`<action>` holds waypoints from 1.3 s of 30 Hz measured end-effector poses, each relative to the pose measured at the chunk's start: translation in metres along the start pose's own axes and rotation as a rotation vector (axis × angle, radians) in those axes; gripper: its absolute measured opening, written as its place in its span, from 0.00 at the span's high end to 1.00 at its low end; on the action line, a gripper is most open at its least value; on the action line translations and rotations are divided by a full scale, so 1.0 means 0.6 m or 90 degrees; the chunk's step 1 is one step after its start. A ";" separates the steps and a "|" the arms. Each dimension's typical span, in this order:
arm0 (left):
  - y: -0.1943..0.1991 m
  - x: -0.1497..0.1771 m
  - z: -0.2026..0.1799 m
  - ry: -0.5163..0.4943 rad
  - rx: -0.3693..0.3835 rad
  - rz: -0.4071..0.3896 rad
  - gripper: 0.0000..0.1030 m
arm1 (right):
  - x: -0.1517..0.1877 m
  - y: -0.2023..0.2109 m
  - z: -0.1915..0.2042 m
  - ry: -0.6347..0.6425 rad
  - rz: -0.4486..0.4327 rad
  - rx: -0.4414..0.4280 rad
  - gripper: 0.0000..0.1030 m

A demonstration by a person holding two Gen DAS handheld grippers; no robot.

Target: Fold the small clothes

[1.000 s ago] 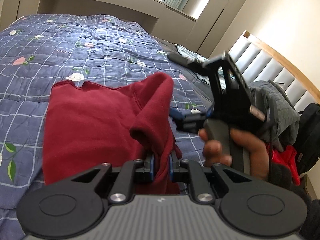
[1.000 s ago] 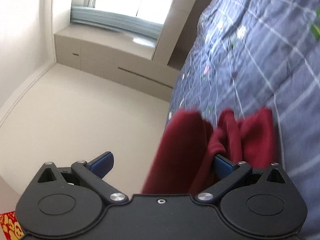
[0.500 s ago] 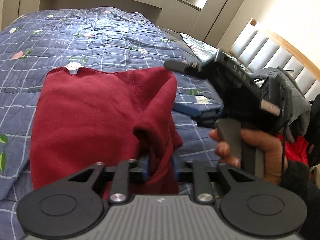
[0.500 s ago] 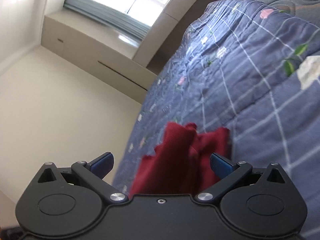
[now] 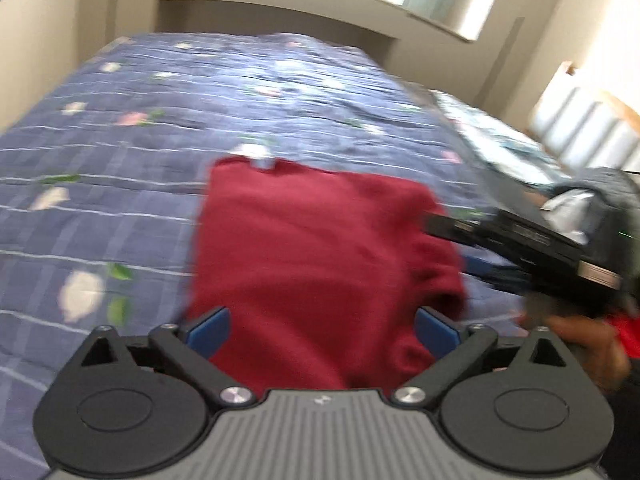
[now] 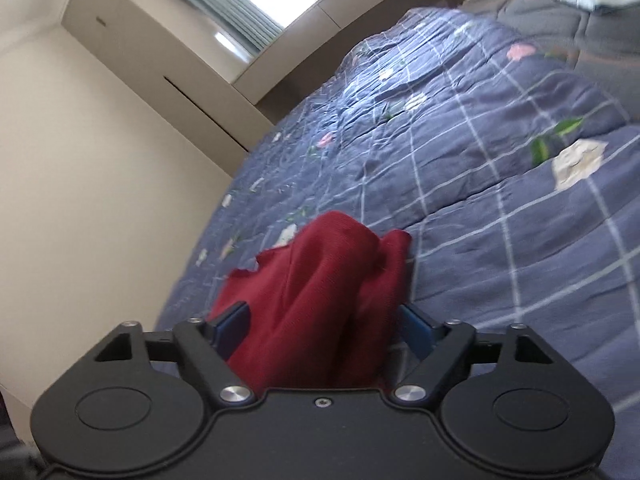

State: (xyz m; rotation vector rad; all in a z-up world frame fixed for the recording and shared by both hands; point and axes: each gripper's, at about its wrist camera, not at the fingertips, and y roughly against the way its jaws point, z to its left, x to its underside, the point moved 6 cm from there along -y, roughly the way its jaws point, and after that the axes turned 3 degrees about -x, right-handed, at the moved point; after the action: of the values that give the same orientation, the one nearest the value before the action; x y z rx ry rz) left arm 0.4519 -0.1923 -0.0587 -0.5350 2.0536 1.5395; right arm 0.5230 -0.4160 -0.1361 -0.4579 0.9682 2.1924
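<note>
1. The bed [image 5: 120,208] has a blue quilt with white lines and little flowers. Its left side is bare all the way out to the left edge, so there is lots of open room there.
2. Past the far edge of the bed is a pale wall [image 5: 280,12] with a bright window above it.
3. The red cloth [image 5: 312,248] lies on the quilt near the close edge of the bed, about in the middle. It looks folded over, with a straight far edge and a bumpy, rolled-up right side.
4. The left gripper [image 5: 322,326] is just over the near end of the red cloth. Its two blue fingers [image 5: 210,330] are spread wide apart, and they have just been opening. The cloth lies between them, but they do not squeeze it.
5. The right gripper [image 6: 324,330] is at the right side of the red cloth [image 6: 320,292]. From its own camera, a bunched-up hump of the cloth sits between its blue fingers [image 6: 232,326]. The fingers have just been closing in and sit close on both sides of the hump. I cannot tell if they press it yet.
6. In the left camera the right gripper [image 5: 520,240] is a blurry black shape held by a hand [image 5: 576,344]. It fills the room just right of the cloth.
7. Near the right edge of the bed lies a pile of grey clothes [image 5: 600,196]. Behind it is a headboard [image 5: 580,120] with a wooden rim. That side is crowded.
</note>
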 end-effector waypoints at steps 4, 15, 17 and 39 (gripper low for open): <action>0.005 -0.006 0.027 0.007 -0.045 -0.011 0.00 | 0.008 0.014 0.014 -0.003 0.002 -0.015 0.15; -0.012 -0.002 0.069 0.037 -0.093 -0.002 0.00 | 0.001 -0.014 0.002 0.005 -0.028 0.072 0.08; -0.021 -0.003 0.074 0.039 -0.095 0.001 0.00 | -0.001 -0.018 0.000 0.014 -0.036 0.073 0.13; -0.065 0.016 0.138 0.120 -0.096 0.027 0.00 | -0.018 -0.037 -0.023 0.066 -0.075 0.132 0.63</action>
State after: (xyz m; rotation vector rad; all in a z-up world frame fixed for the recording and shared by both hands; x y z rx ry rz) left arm 0.4812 -0.1235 -0.1127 -0.7225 2.1094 1.7360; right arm 0.5468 -0.4205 -0.1506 -0.5209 1.1811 1.9544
